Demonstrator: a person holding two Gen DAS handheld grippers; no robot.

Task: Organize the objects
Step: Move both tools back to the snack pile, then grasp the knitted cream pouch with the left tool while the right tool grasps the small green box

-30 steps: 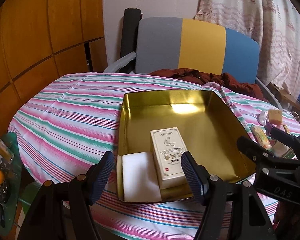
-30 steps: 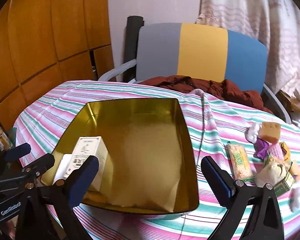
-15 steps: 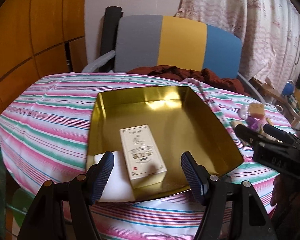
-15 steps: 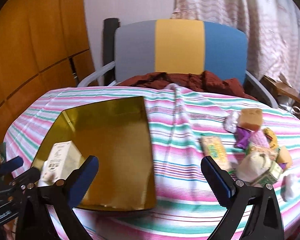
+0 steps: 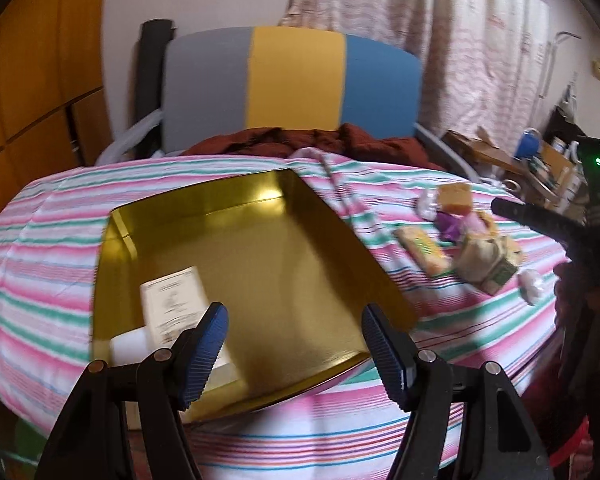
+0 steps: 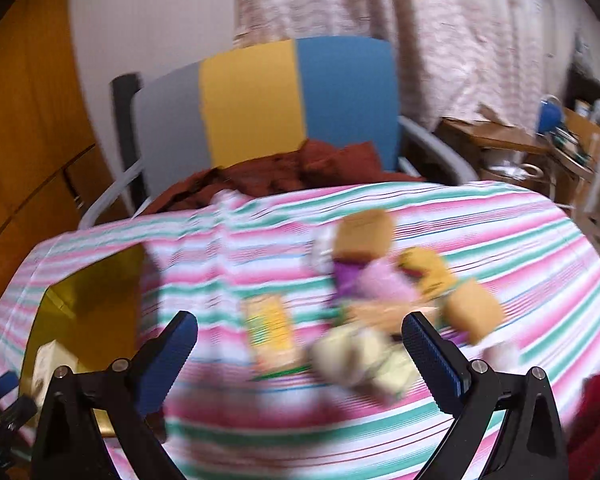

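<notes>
Both claws are spread wide and carry nothing. The left claw (image 5: 294, 344) hangs above the near edge of the gold tray (image 5: 300, 264), where a cream box (image 5: 176, 304) lies just beside its left finger. The right claw (image 6: 300, 352) hangs above the striped tabletop (image 6: 540, 248); the blurred pile of small packets (image 6: 380, 292) sits between and beyond its fingers, the tray well to its left.

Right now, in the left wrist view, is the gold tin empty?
No: the gold tin holds a cream printed box and a white block in its near left corner.
</notes>
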